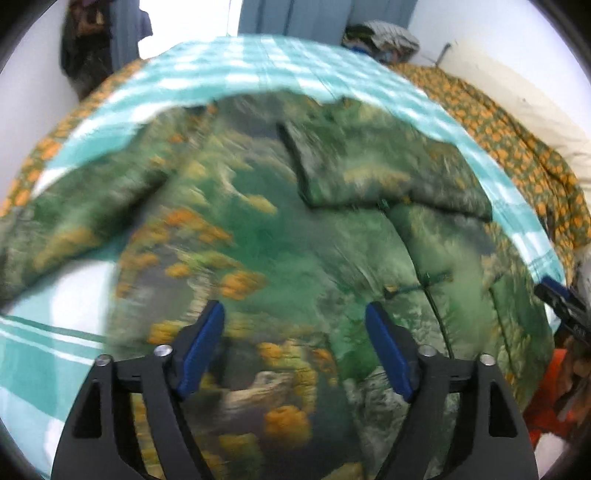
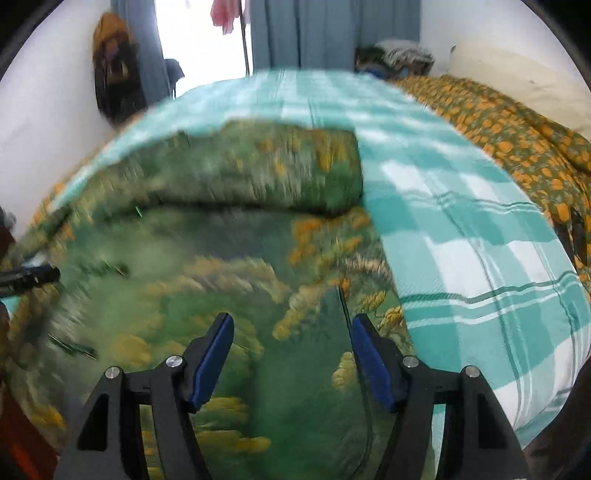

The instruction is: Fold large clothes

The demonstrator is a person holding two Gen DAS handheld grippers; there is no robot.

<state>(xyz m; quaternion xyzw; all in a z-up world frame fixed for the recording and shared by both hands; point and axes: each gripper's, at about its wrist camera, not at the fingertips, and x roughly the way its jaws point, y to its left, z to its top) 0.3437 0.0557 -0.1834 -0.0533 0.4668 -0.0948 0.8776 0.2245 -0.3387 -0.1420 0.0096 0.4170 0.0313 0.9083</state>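
Note:
A large green garment with orange and yellow flower print (image 1: 280,229) lies spread on the teal-and-white checked bedsheet (image 1: 236,70). One sleeve is folded in over its far right part (image 1: 388,173); the other stretches out to the left (image 1: 85,218). My left gripper (image 1: 295,314) is open and empty above the garment's near part. In the right wrist view the garment (image 2: 192,266) fills the left and middle, its folded sleeve (image 2: 295,173) at the far end. My right gripper (image 2: 291,325) is open and empty over the garment's right edge. Both views are motion-blurred.
An orange-and-green patterned blanket (image 2: 517,133) is bunched along the bed's right side by the wall. A pile of clothes (image 2: 402,55) sits at the far end by blue curtains (image 2: 314,33). The other gripper's tip shows at the right edge (image 1: 561,302) and at the left edge (image 2: 29,277).

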